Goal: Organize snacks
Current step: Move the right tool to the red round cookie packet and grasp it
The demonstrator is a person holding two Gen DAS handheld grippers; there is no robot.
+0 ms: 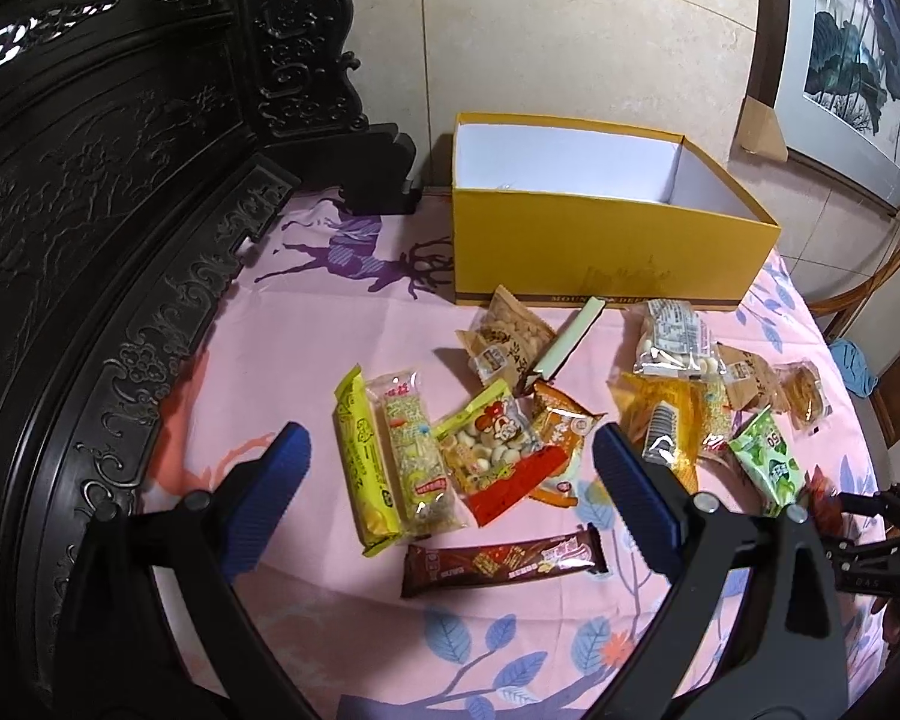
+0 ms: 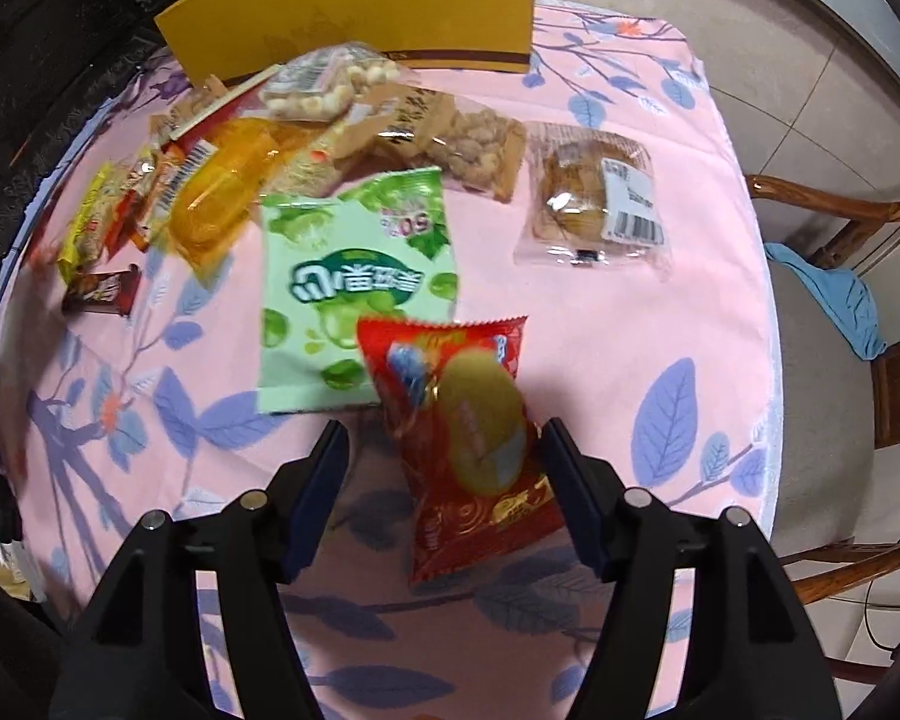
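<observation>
Our left gripper (image 1: 450,468) hangs with its jaws spread wide over the snacks on the pink cloth (image 1: 306,324), above the yellow pack (image 1: 363,462) and the brown bar (image 1: 504,561). Our right gripper (image 2: 444,468) is also parted, its fingers on either side of the red packet (image 2: 468,444), which overlaps the green bag (image 2: 354,282). Behind the pile stands the yellow box (image 1: 606,246), open on top.
</observation>
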